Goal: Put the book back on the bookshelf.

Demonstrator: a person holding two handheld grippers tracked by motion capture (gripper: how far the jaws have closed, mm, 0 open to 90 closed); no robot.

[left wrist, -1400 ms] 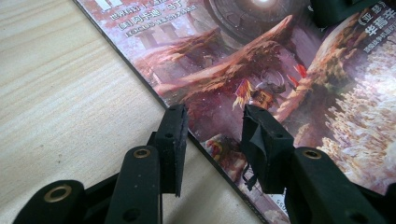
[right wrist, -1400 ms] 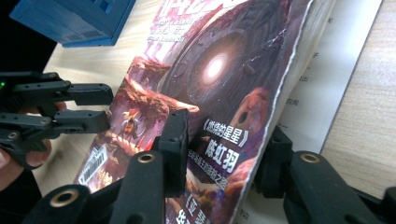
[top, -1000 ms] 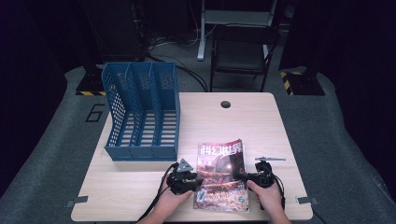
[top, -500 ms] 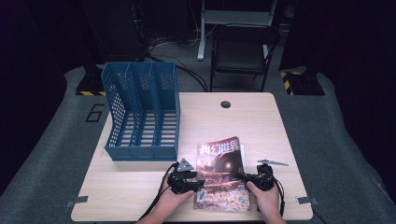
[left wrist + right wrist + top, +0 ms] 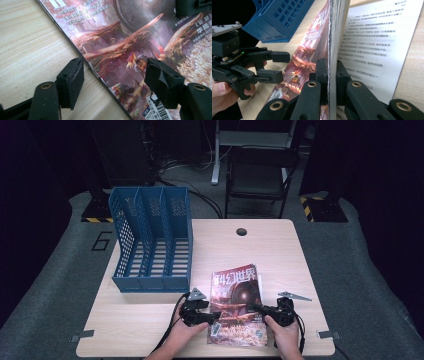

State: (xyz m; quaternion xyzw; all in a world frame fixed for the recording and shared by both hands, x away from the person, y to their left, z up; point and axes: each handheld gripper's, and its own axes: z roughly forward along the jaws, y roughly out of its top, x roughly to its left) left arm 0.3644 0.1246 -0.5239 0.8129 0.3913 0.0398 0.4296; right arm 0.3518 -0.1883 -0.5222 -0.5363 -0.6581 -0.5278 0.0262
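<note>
1. We have the magazine lying on the worktop near its front edge, right of the blue rack.
2. Our right tool is clamped on the page edge, lifting that side.
3. Our left tool has just been opening; it now stands wide astride the spine, gripping nothing.
4. Next, we judge, the right raises the magazine upright for the rack, while the left stays clear.

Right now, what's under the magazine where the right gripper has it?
The right gripper pinches a stack of the magazine pages, lifted off a printed white text page. Beneath, the wooden table. What lies under that page is covered. The left gripper straddles the spine, open.
</note>
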